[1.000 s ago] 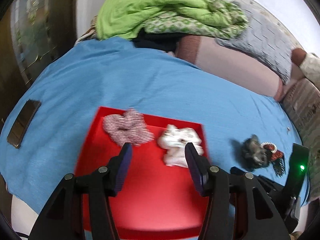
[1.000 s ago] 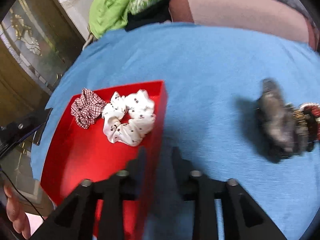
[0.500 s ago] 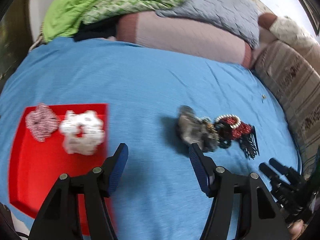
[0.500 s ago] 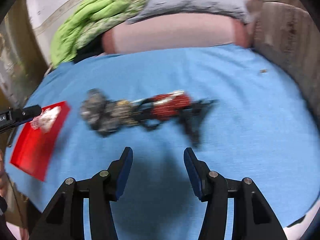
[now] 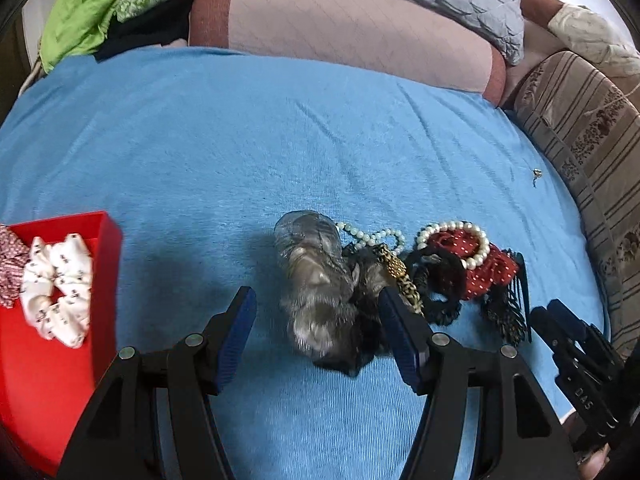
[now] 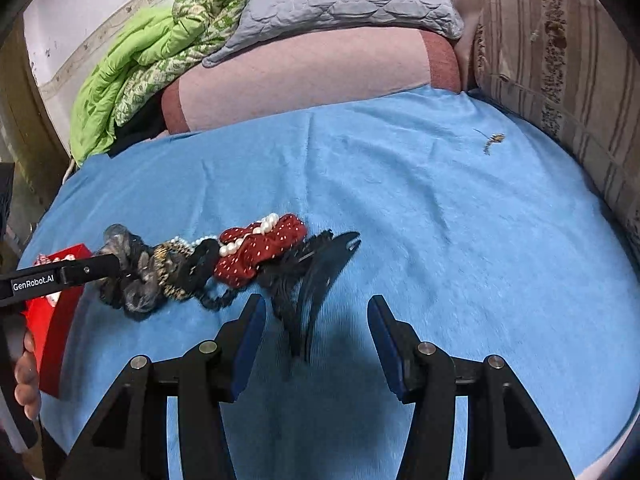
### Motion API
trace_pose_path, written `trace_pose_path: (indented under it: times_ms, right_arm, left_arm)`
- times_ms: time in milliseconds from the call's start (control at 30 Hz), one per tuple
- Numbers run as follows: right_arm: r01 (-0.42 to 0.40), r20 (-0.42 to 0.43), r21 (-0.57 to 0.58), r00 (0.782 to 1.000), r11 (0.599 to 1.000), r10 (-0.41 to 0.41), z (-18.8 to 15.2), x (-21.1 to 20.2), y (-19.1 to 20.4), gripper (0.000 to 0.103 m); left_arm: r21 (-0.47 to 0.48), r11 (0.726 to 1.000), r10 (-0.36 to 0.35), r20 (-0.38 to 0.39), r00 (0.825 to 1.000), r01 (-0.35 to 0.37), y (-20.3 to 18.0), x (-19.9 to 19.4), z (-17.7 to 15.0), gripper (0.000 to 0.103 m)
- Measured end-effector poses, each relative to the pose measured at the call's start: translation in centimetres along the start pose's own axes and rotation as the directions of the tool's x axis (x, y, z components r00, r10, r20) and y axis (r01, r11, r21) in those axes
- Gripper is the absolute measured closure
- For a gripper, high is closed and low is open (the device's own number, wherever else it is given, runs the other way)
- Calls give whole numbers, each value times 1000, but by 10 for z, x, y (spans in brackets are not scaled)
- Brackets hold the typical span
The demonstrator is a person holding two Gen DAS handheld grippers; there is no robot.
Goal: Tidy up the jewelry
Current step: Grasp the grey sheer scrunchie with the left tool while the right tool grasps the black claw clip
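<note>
A pile of hair accessories and jewelry lies on the blue bedsheet [image 5: 240,140]: a grey scrunchie [image 5: 316,280], a pearl bracelet [image 5: 456,236] on a red dotted scrunchie [image 5: 488,272], a black comb [image 6: 320,276]. My left gripper [image 5: 318,320] is open, its fingers either side of the grey scrunchie. My right gripper [image 6: 316,320] is open, just short of the black comb. A red tray [image 5: 52,380] at the left holds a white scrunchie [image 5: 56,292] and a checked scrunchie [image 5: 10,264].
Pillows and a pink bolster [image 5: 360,28] line the bed's far side, with a green quilt [image 6: 132,72] at the back left. A striped cushion [image 6: 560,60] stands at the right. A small earring [image 6: 492,142] lies alone on the sheet.
Both grippers have swung right, away from the red tray to the pile of accessories. The right gripper has opened wide. The left gripper now straddles the grey scrunchie.
</note>
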State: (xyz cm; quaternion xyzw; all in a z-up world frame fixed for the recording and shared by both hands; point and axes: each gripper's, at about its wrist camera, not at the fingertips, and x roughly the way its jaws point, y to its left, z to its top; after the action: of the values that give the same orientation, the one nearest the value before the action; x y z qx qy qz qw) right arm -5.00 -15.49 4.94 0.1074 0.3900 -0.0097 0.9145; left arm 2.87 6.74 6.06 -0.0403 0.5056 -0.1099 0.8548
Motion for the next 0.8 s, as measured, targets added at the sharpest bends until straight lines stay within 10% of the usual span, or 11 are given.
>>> trace_pose_path:
  times_ms: [200,333,400,467,800]
  right_arm:
    - [8,-39,54,999,999,-6,9,28,-5,48]
    - [24,-76,59,997,998,-19,12,41,-4,70]
    - [9,-83,80,997,997,-3,12,45,-7,79]
    - [12,-84,84,996,996,-5,12,44,-6,97]
    - [-26,-31,110,999,994,30,3,5,-6,98]
  left_arm:
    - [7,1000,-30,-31,999,30,3,15,0,41]
    - [7,999,-53,-54,997,53,1,20,-2,83]
    - [-1,997,-72,-43,996,72,0,15,-3,88]
    - [4,998,-68,-32,997,68,-2,8,-3,90]
    - [57,995,-83,65,994,79,-13,-62,-21,91]
